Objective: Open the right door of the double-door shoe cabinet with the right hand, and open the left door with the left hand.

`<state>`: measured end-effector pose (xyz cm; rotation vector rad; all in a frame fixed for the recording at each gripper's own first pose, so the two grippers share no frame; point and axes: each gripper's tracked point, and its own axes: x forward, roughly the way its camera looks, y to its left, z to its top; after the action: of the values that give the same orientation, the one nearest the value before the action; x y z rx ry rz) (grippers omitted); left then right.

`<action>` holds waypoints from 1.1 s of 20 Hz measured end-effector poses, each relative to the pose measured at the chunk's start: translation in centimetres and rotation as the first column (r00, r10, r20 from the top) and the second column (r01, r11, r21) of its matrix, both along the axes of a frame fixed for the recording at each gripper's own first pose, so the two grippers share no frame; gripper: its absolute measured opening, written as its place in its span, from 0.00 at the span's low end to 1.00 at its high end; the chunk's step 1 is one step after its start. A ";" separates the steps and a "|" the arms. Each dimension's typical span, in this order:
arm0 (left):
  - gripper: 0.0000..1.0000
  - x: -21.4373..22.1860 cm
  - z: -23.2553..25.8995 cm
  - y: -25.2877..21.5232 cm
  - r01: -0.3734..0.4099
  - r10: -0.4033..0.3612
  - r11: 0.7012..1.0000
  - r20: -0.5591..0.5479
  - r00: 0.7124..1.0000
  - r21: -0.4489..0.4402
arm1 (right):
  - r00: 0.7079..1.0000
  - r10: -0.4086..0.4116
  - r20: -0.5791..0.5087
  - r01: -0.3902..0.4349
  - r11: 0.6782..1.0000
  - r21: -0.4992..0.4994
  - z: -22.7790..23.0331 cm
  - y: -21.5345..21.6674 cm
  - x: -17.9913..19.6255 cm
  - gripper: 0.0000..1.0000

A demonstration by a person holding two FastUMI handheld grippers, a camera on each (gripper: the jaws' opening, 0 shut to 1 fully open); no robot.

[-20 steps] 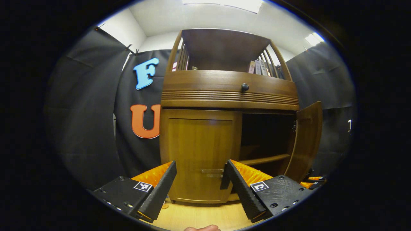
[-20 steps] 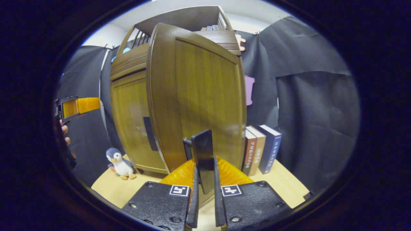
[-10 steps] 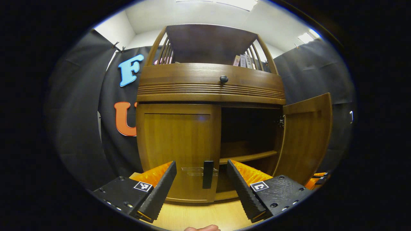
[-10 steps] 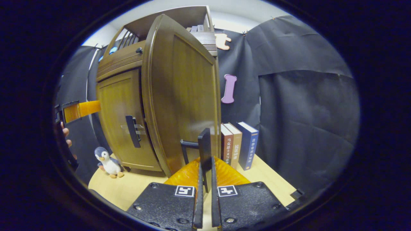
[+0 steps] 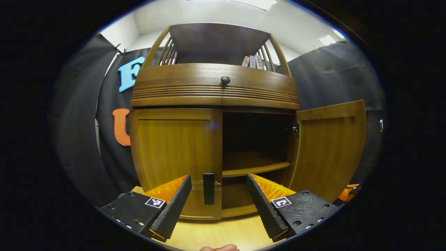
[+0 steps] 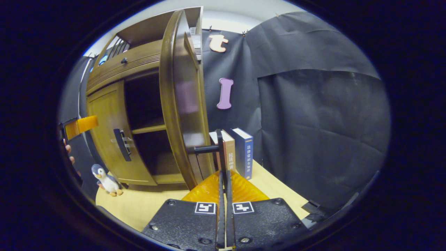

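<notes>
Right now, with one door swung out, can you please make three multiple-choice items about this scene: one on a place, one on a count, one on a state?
1. Where is the penguin toy?
A. On the table, beside the closed left door
B. Inside the cabinet
C. On top of the books

2. How many books stand beside the cabinet?
A. One
B. Three
C. Six

3. What is the right gripper doing?
A. Hanging open in the air
B. Shut on the right door's handle
C. Shut on a book

Key: 1 A, the toy sits on the table by the left door. 2 B, three spines show. 3 B, both fingers press the handle of the right door.
</notes>
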<state>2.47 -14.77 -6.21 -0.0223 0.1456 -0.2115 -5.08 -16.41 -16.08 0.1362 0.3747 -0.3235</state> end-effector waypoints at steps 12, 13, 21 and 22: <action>0.95 1.3 -3.9 -1.9 0.027 -0.026 1.000 -0.082 0.996 0.005 | 0.994 -0.104 0.027 0.104 0.995 0.004 1.3 -5.4 -2.2 0.04; 0.95 1.7 -4.5 -1.9 0.032 -0.031 0.999 -0.093 0.995 0.005 | 0.994 -0.102 0.028 0.102 0.995 -0.008 1.4 -5.2 -2.3 0.04; 0.95 6.0 -11.0 1.3 -0.072 0.068 0.997 -0.231 0.971 -0.010 | 0.994 -0.057 0.097 0.064 0.996 -0.065 4.4 -4.0 -3.9 0.04; 0.83 6.4 -11.4 1.6 -0.078 0.076 0.997 -0.238 0.968 0.003 | 0.993 -0.047 0.108 0.055 0.996 -0.070 4.9 -3.6 -4.1 0.04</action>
<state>8.88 -13.13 -17.63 -0.0595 0.3826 -0.1310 -9.20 -20.04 -11.21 0.0908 0.2537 -0.3782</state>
